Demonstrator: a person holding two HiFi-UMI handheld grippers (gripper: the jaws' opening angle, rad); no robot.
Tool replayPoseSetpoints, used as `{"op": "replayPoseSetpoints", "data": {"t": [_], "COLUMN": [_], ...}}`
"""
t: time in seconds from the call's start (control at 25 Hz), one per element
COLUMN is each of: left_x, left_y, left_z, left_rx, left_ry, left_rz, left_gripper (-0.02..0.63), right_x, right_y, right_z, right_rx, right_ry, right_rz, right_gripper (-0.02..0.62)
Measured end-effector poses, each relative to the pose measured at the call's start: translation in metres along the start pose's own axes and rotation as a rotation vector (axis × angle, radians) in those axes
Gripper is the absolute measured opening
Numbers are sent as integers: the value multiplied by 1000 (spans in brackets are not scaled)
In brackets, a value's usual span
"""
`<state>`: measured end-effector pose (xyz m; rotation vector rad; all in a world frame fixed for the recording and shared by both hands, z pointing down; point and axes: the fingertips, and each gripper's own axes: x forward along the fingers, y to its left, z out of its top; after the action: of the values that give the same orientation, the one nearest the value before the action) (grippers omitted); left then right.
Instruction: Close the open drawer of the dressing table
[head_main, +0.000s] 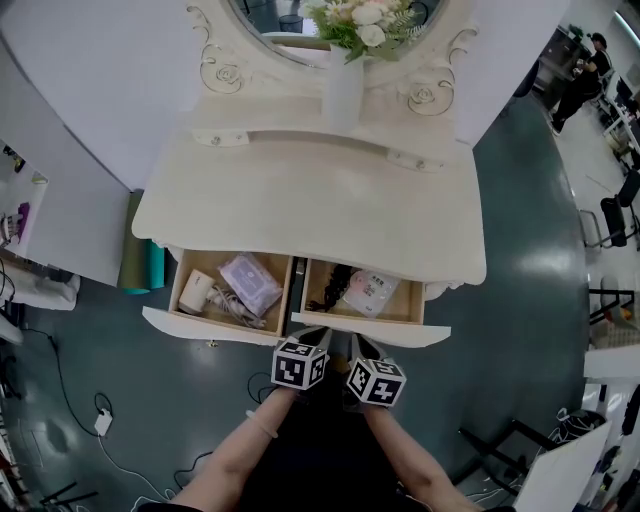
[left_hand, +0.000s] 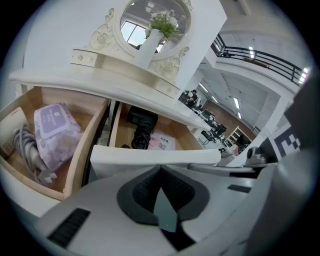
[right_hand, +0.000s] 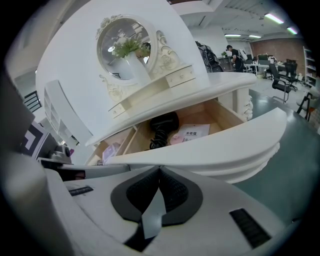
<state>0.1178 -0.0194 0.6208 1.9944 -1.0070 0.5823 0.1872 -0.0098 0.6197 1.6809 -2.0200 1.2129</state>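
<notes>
The cream dressing table (head_main: 320, 190) has two drawers pulled out. The left drawer (head_main: 205, 325) holds a purple wipes pack (head_main: 250, 283) and a corded white device (head_main: 200, 292). The right drawer (head_main: 400, 332) holds a black cord (head_main: 333, 285) and a pink-white packet (head_main: 372, 293). My left gripper (head_main: 318, 336) and right gripper (head_main: 360, 344) are both shut and empty, side by side with their tips at the right drawer's front panel (left_hand: 150, 156) (right_hand: 215, 147). In the gripper views the left gripper (left_hand: 160, 167) and right gripper (right_hand: 160, 168) show their pads pressed together just below that panel.
A white vase of flowers (head_main: 345, 80) stands before the oval mirror (head_main: 290, 25). A teal roll (head_main: 143, 265) leans by the table's left side. Cables and a plug (head_main: 102, 424) lie on the dark floor. Chairs (head_main: 615, 220) and a person (head_main: 585, 65) are far right.
</notes>
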Motion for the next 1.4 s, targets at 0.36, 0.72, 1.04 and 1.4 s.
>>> {"op": "replayPoseSetpoints", "data": {"t": [0.36, 0.72, 1.04, 1.4], "left_x": [5, 13, 21, 30], "left_y": [3, 7, 12, 15], "left_z": [10, 24, 33, 43], "left_rx": [-12, -15, 6, 9], "left_ry": [-14, -27, -17, -15], "left_rz": [22, 36, 43, 49], "left_gripper": [26, 26, 26, 26], "right_x": [7, 16, 25, 33], "right_y": [0, -1, -2, -4], "right_z": [10, 22, 32, 43], "right_rx": [8, 12, 21, 9], "right_ry": [-2, -5, -19, -26], "right_rz": [12, 17, 19, 22], "right_gripper": [15, 15, 15, 15]}}
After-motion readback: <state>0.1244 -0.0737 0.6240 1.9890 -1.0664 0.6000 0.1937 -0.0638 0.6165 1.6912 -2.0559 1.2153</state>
